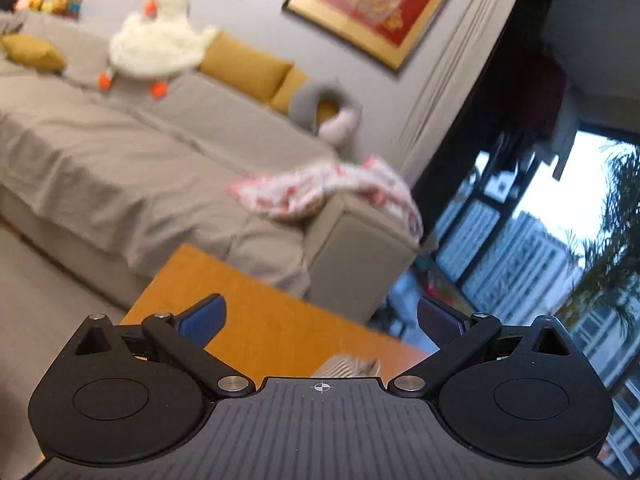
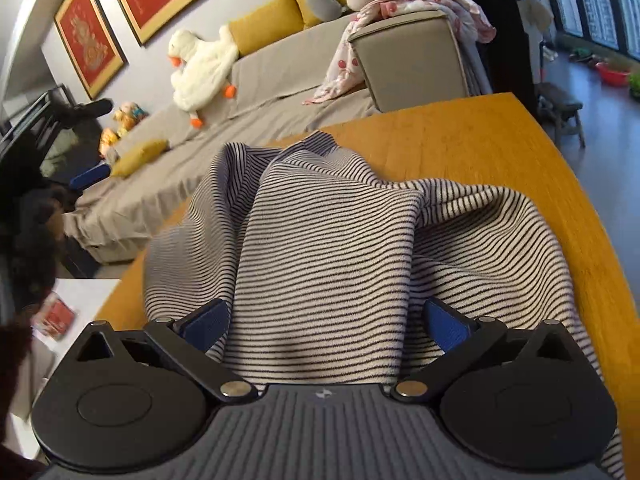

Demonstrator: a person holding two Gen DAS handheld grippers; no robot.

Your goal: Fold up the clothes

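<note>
Orange tabletop (image 2: 500, 152) carries the striped garment (image 2: 328, 240), crumpled, its long fold running 6 to 12 o'clock. Right gripper (image 2: 324, 324) straddles that fold, jaws wide, pads not pressing. Left gripper (image 1: 320, 320), equally wide and empty, points toward the sofa (image 1: 120, 160); right is nearer.

In the left wrist view the striped garment (image 1: 347, 365) shows only as a blurred scrap behind the gripper body, while the sofa (image 1: 120, 168) and plush goose (image 1: 160, 36) are motion-smeared.
</note>
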